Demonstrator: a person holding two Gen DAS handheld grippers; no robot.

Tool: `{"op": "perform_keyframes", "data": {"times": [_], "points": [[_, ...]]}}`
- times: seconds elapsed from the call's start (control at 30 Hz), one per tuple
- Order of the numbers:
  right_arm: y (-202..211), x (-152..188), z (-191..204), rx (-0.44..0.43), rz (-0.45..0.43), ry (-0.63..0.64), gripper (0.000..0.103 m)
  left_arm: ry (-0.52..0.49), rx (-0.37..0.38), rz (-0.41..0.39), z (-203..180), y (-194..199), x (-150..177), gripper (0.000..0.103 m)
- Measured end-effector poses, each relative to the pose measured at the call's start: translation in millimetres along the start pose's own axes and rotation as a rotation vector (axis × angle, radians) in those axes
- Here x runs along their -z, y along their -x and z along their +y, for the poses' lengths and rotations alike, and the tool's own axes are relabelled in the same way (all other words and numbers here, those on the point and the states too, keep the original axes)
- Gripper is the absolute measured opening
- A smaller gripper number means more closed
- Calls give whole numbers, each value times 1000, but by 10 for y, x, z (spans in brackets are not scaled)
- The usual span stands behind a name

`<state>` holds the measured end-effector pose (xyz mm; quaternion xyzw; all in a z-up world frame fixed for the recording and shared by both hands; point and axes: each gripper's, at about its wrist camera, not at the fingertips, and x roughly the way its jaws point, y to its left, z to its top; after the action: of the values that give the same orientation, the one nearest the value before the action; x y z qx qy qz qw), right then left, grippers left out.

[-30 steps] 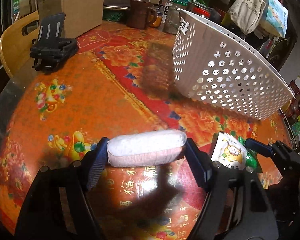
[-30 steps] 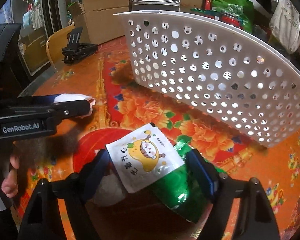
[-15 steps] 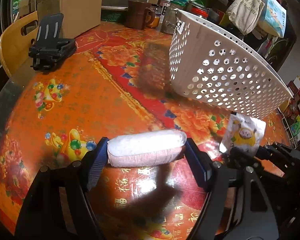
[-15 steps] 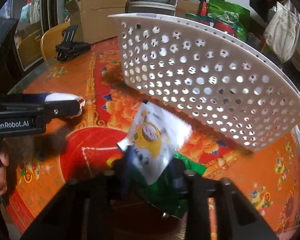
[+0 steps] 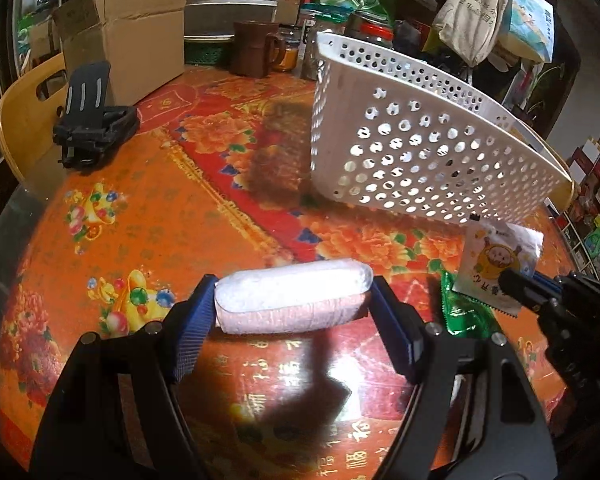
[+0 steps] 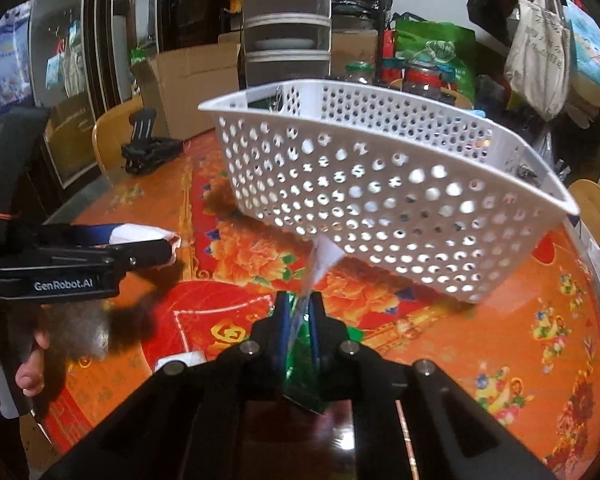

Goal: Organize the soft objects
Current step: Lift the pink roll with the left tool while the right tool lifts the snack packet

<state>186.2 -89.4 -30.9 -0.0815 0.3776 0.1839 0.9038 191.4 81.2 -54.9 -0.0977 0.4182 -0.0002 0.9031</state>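
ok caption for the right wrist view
Right tongs pinch a snack packet before the white basket.

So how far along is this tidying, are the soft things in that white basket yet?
Not yet. Neither soft thing is in the basket; I can't see all of its inside. In hand: the left claw grips a white pad, and the right claw, whose jaws have just been closing, pinches a snack packet lifted off the table. Left to do: carry both over and drop them in.

Far left on my table, a cardboard box (image 5: 140, 36) is sitting behind a black phone stand (image 5: 92, 120) (folded open), a brown mug (image 5: 256, 54) standing right of it.
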Motion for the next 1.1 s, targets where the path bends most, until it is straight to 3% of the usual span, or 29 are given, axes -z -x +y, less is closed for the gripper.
{"op": "perform_keyframes", "data": {"times": [0.53,0.87,1.1], "points": [[353,88,-314,-111,-71,-67,2,-51,16,-40,-295,251,-51,73],[766,5,-515,-86,-139,-91,2,-103,41,-91,-569,577,-200,73],[1007,-222,-650,-32,-182,-87,2,-137,69,-132,-801,830,-496,73]]}}
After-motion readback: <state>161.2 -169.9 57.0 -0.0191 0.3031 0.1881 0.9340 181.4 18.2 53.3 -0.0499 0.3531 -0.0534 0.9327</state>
